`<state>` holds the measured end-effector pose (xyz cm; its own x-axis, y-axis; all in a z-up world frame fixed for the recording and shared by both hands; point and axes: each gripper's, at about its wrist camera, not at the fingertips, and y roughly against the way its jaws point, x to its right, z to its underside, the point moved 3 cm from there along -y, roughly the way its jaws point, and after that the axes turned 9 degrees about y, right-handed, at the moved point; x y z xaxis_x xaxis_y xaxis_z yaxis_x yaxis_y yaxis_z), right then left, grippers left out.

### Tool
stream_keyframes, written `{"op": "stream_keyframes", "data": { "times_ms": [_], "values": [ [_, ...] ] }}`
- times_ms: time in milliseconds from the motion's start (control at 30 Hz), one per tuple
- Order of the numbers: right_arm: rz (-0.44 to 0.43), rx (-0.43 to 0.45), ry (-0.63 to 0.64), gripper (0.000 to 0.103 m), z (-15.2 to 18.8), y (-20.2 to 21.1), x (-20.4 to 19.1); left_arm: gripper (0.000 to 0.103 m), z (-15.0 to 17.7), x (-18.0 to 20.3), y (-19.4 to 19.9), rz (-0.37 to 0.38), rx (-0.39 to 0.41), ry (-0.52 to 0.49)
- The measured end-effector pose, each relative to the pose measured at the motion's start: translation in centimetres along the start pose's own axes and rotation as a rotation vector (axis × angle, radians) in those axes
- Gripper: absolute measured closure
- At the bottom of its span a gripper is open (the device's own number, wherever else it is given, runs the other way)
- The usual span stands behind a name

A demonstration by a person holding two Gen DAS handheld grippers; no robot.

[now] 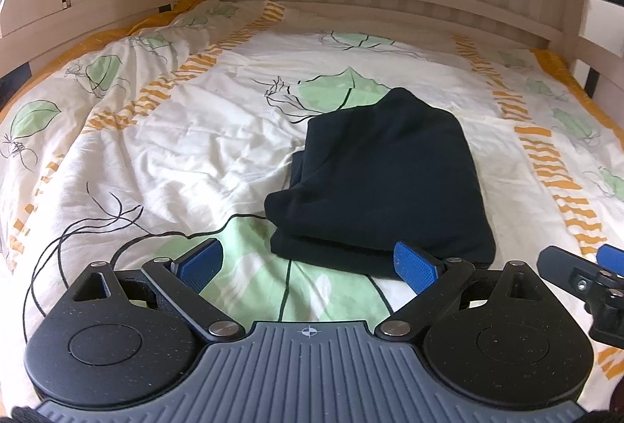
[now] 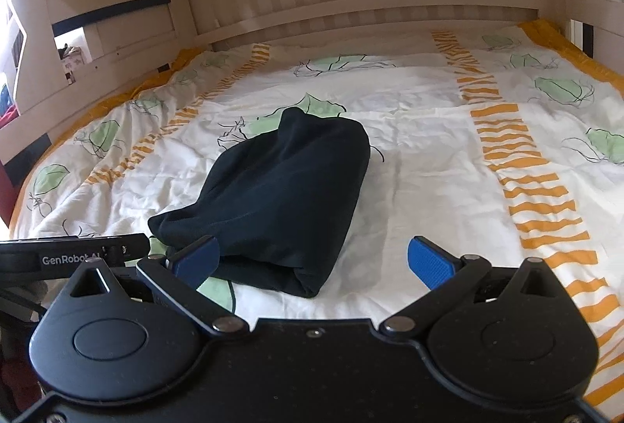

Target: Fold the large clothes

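1. The dark navy garment (image 1: 386, 181) lies as a compact, layered bundle in the middle of the bed's leaf-print duvet (image 1: 156, 158); the folding looks close to finished, perhaps complete.
2. Any next move likely calls for squaring the loose left-hand edges or smoothing the top layer.
3. The left gripper (image 1: 310, 265) sits low over the duvet at the bundle's near edge, fingers apart and holding nothing.
4. The right gripper (image 2: 312, 261) is level beside it, just short of the bundle's near right corner, fingers likewise spread wide and empty.
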<state>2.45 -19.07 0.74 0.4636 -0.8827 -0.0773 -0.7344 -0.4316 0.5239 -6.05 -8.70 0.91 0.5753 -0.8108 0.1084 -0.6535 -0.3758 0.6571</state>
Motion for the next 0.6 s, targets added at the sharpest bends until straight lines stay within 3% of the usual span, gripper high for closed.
{"op": "stream_keyframes", "data": {
  "times_ms": [600],
  "values": [
    [-0.005,-0.049,-0.03,0.001,0.39,-0.2,-0.15,0.008,0.37,-0.33,0.09,0.021,-0.007,0.013]
  ]
}}
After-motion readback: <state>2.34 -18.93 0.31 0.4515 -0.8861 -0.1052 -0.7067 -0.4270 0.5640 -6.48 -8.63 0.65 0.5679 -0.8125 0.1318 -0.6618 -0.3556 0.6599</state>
